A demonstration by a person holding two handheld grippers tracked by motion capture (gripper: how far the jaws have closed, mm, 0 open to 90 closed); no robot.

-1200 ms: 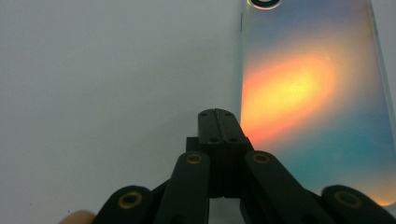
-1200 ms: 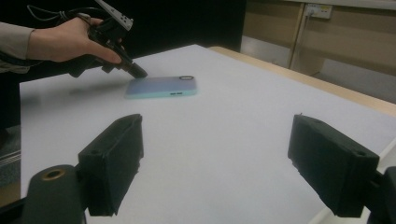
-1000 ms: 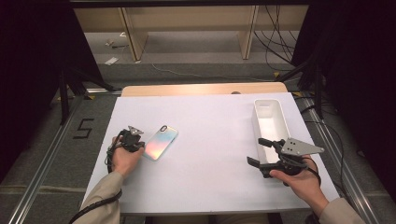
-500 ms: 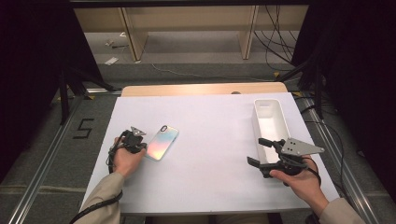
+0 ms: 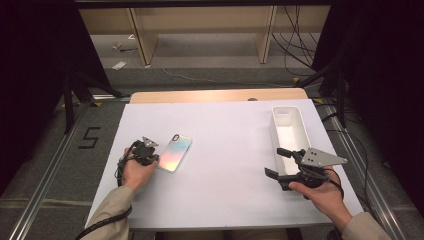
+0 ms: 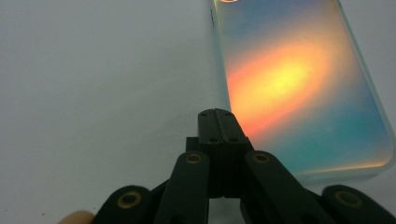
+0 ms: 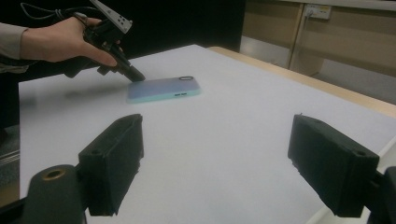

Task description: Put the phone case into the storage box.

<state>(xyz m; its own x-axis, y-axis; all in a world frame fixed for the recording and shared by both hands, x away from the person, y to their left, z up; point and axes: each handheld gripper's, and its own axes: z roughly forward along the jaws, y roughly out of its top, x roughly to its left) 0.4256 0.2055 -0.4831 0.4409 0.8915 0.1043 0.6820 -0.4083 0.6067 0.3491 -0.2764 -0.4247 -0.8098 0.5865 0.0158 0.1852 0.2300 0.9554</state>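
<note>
A: Where is the phone case (image 5: pixel 174 153) now?

B: It lies flat on the white bench (image 5: pixel 225 135), at about 9 o'clock from the middle of the sheet; its long side is tilted, with the camera hole at the far end; the back shines orange and blue.

A: And your left gripper (image 5: pixel 150 159)?

B: You hold it clenched, the two jaws pressed together with nothing between them; the tip rests at the near left edge of the phone case, at about 7 o'clock of it; in the left gripper view the closed tip (image 6: pixel 217 122) sits just beside that long edge; I cannot tell if it really touches.

A: The right one?

B: Your right gripper (image 5: pixel 278 162) is released, the jaws wide apart and empty; it hovers at 4 o'clock of the bench, just beside the near end of the white tray (image 5: pixel 295 116); it is well apart from the phone case.
</note>
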